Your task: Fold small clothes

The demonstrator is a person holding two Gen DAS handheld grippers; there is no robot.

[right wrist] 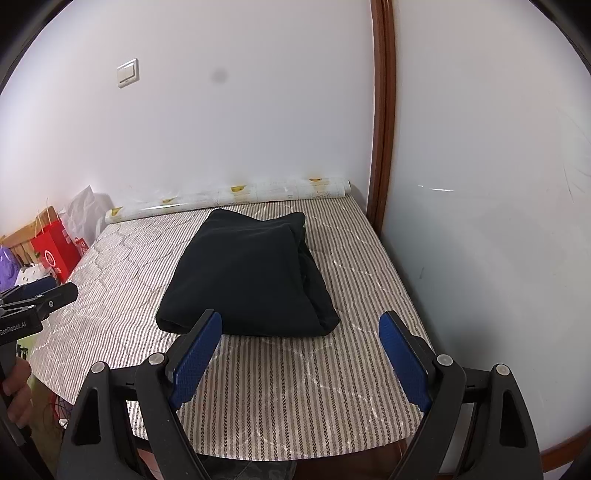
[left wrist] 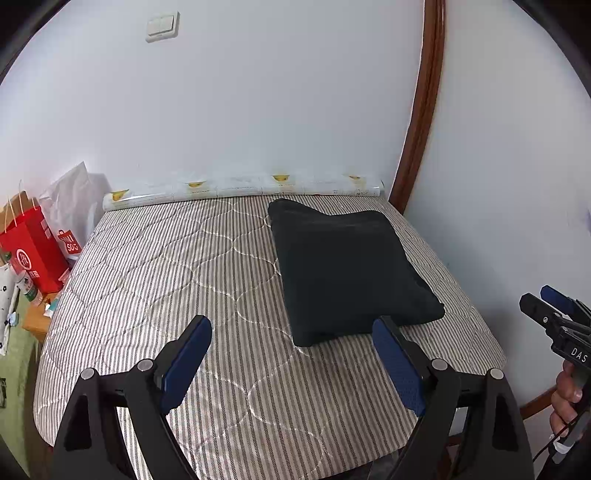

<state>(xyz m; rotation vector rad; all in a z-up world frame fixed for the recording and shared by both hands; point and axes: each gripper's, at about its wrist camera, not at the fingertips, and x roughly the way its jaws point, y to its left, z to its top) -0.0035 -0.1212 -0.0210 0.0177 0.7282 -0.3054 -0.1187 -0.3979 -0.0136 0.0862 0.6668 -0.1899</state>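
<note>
A dark garment (right wrist: 247, 277) lies already folded on the striped mattress (right wrist: 280, 387) near the wall, both tongs, left (left wrist: 291, 365) and right (right wrist: 301, 363), spread empty before it; next likely needs only tidying.

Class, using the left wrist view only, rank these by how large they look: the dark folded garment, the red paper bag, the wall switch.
1. dark folded garment
2. red paper bag
3. wall switch
The garment lies nearer the camera, so true sizes stay unsure.
</note>
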